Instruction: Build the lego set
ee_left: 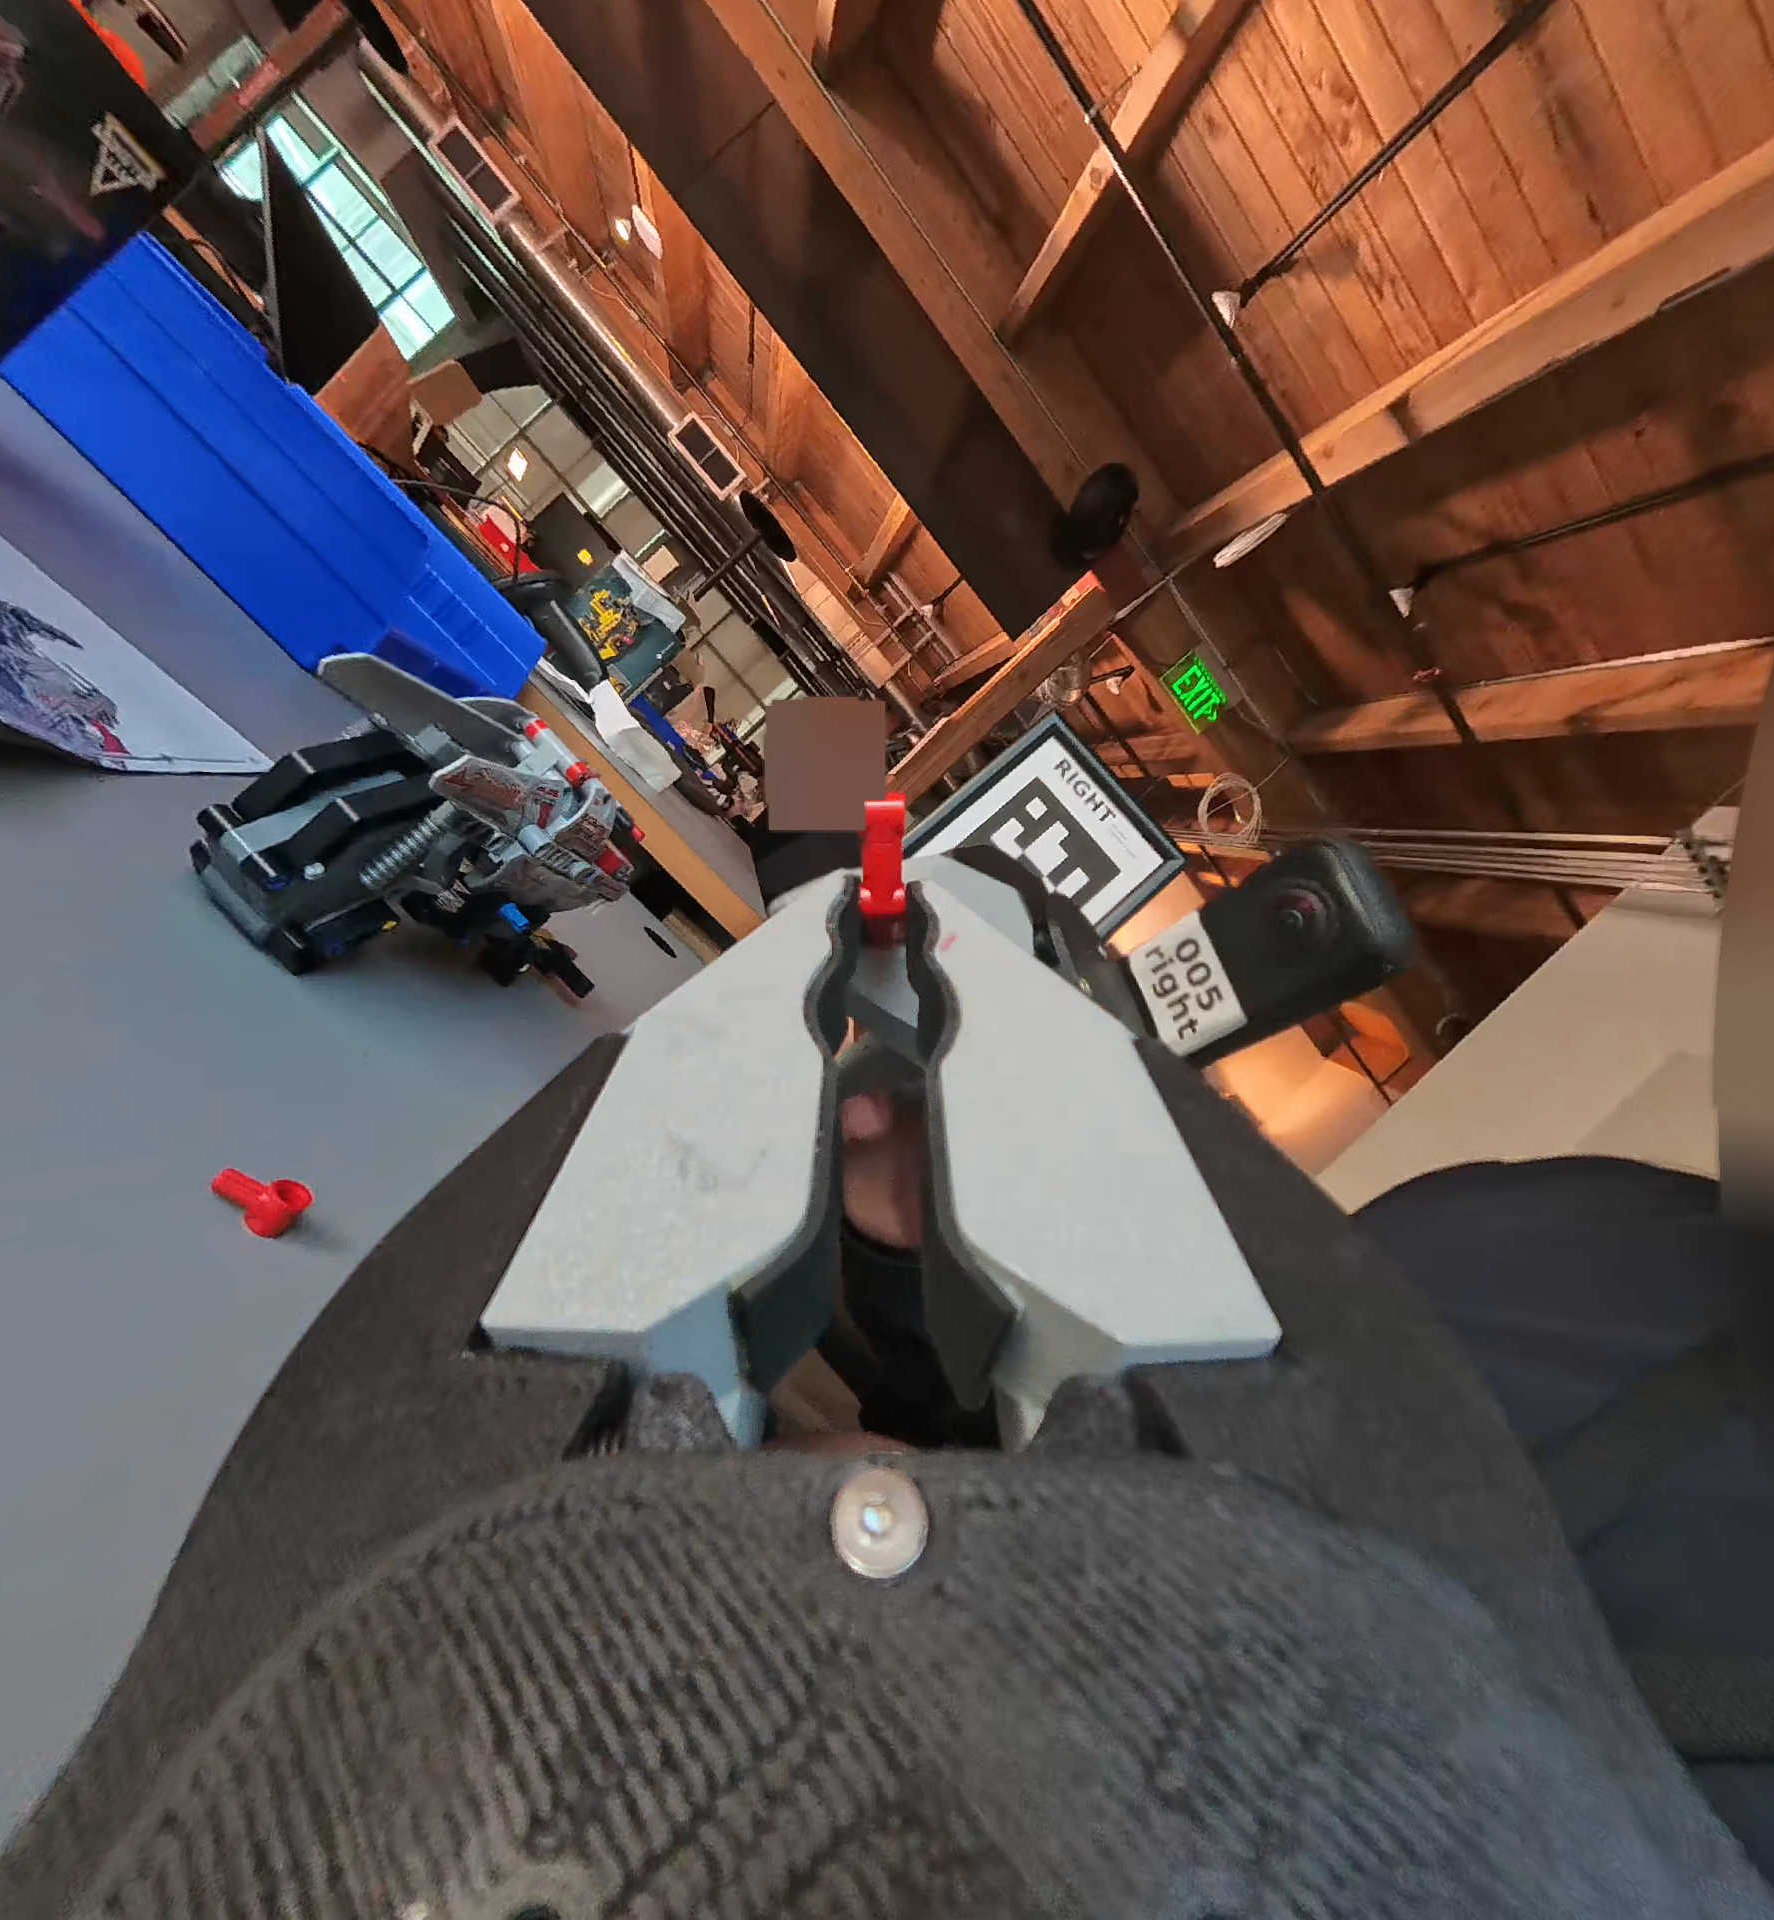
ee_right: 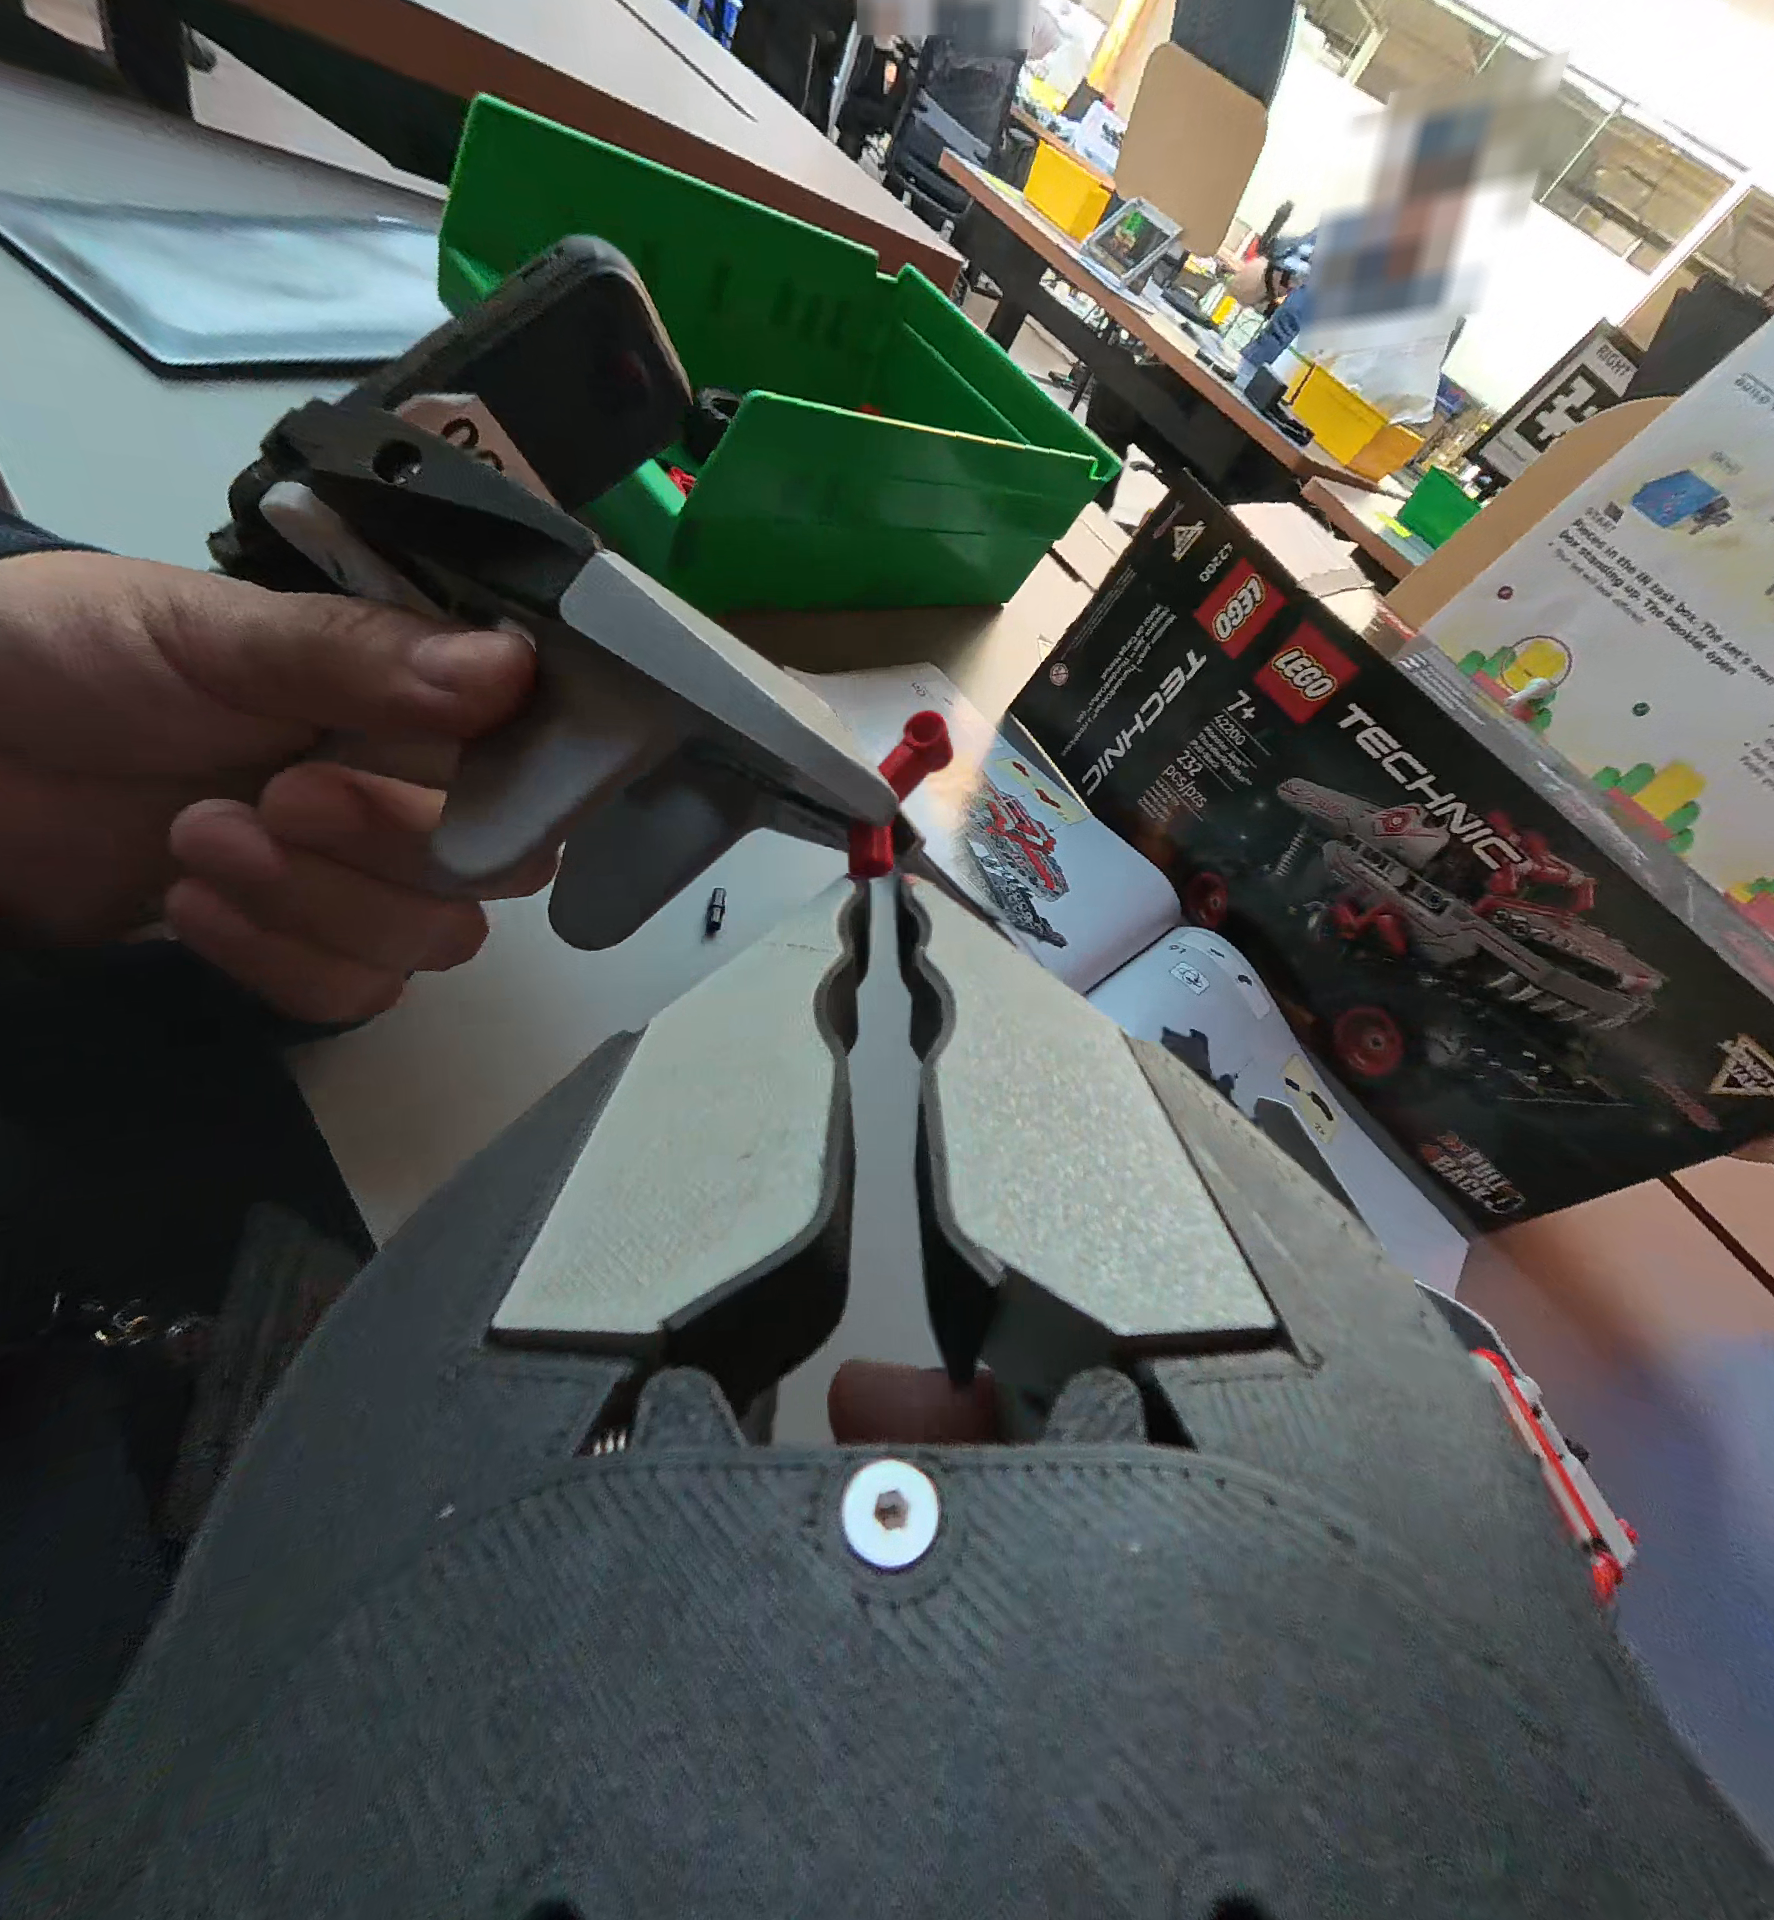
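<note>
In the left wrist view, my left gripper [ee_left: 881, 914] is shut on a small red Lego piece [ee_left: 883, 852], held in the air above the grey table [ee_left: 83, 1091]. The right wrist view shows the left gripper [ee_right: 893, 816] held by a hand, clamping the middle of the red piece [ee_right: 909, 753]. My right gripper [ee_right: 878, 891] has its jaws closed to a narrow slit, its tips on the piece's lower end. A second red piece [ee_left: 265, 1203] lies on the table. The partly built grey and black vehicle [ee_left: 415, 842] stands farther back.
A blue bin [ee_left: 239, 447] and the open instruction booklet [ee_left: 21, 665] lie at the left. A green bin [ee_right: 810, 416], the Lego box [ee_right: 1382, 831], a printed sheet [ee_right: 1672, 644] and a small black pin [ee_right: 715, 911] are around the grippers. The tips of both grippers are at nearly the same place.
</note>
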